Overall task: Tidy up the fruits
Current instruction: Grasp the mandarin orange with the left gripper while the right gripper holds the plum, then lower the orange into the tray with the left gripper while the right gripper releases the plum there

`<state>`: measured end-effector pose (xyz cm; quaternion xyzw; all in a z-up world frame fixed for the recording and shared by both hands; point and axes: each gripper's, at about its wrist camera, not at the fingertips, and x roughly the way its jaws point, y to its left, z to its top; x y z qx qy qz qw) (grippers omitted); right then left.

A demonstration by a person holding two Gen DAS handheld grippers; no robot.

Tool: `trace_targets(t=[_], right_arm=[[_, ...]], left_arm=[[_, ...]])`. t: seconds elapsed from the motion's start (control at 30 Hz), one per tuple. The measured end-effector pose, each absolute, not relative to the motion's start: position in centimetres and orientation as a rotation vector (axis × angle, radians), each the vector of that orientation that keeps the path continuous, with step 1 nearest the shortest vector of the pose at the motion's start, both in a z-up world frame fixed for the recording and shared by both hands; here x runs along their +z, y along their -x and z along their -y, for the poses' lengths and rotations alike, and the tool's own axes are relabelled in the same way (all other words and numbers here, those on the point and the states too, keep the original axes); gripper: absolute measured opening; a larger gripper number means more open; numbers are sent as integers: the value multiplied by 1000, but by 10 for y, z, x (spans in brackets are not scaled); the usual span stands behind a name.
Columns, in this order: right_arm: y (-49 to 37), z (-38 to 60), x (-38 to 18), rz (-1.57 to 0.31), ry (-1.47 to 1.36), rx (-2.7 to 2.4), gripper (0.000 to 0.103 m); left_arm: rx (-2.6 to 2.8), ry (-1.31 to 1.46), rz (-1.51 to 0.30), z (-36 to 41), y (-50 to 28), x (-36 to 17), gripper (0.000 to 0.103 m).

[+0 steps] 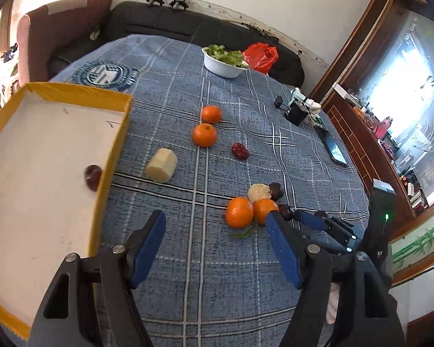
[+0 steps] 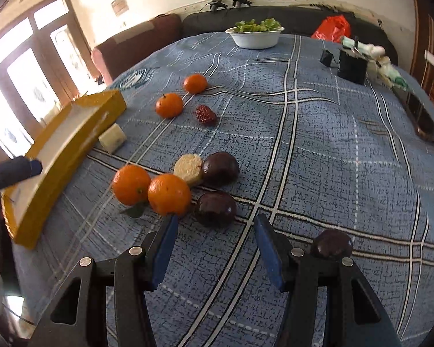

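— Where are your claws just now?

— My left gripper (image 1: 215, 225) hangs over bare blue plaid tablecloth (image 1: 188, 274), jaws standing apart with nothing between them. My right gripper (image 2: 215, 225) is the same: jaws parted, empty, only cloth between the blue pads.

— And the fruit?

— Mostly loose on the cloth. Just ahead of my right gripper lies a dark purple passion fruit (image 2: 215, 208), touching or nearly touching an orange mandarin (image 2: 169, 194); a second mandarin (image 2: 131, 184) sits just beside that one, with a green leaf (image 2: 134, 211) under it. Behind them are a pale peeled chunk (image 2: 188, 170), which I cannot identify, and another passion fruit (image 2: 220, 168) against it. A third passion fruit (image 2: 332, 243) lies near my right finger, partly hidden by it.

— Farther out?

— Two more mandarins (image 1: 204, 135) (image 1: 211, 114) near each other, a wrinkled red date (image 1: 240, 151) beside them, and a larger pale peeled piece (image 1: 161, 165) close to the box.

— The box?

— A shallow yellow-walled cardboard box (image 1: 112, 156) at my left, white inside. One dark reddish fruit (image 1: 93, 177) rests in it against the near wall.

— Anything else on the table?

— A white bowl of greens (image 1: 224, 60) at the far edge, and a phone (image 1: 334, 150) to the right.
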<state>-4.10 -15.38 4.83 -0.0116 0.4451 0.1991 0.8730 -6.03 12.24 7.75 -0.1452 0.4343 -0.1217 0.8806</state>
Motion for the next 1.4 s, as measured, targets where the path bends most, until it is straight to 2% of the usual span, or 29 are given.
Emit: trace_targets(t=[0.03, 0.1, 0.2, 0.23, 0.27, 0.6, 0.8, 0.83, 0.9, 1.07, 1.4], right_arm=[[41, 150, 48, -920, 52, 403, 58], [39, 144, 48, -909, 80, 385, 56], [35, 139, 47, -908, 93, 369, 41], [34, 139, 47, -907, 87, 369, 33], [34, 140, 47, -908, 84, 370, 31], [34, 150, 48, -930, -11, 377, 31], [34, 155, 48, -938, -51, 379, 31], [35, 155, 48, -937, -56, 378, 31], [35, 157, 48, -936, -64, 374, 31], [36, 163, 49, -917, -67, 330, 31], [38, 175, 59, -869, -164, 382, 31]], left_arm=[[-263, 300, -918, -117, 53, 73, 62], [-285, 295, -939, -107, 42, 65, 46], [-311, 300, -973, -93, 27, 51, 41], [-316, 294, -977, -88, 23, 47, 41], [-311, 282, -979, -84, 19, 44, 41], [-229, 147, -945, -57, 2, 29, 41], [-228, 183, -955, -64, 14, 19, 43], [-229, 168, -950, -63, 16, 19, 42], [-255, 135, -940, -58, 20, 20, 30], [-255, 61, -906, -53, 33, 27, 30], [-154, 222, -752, -142, 93, 88, 30]])
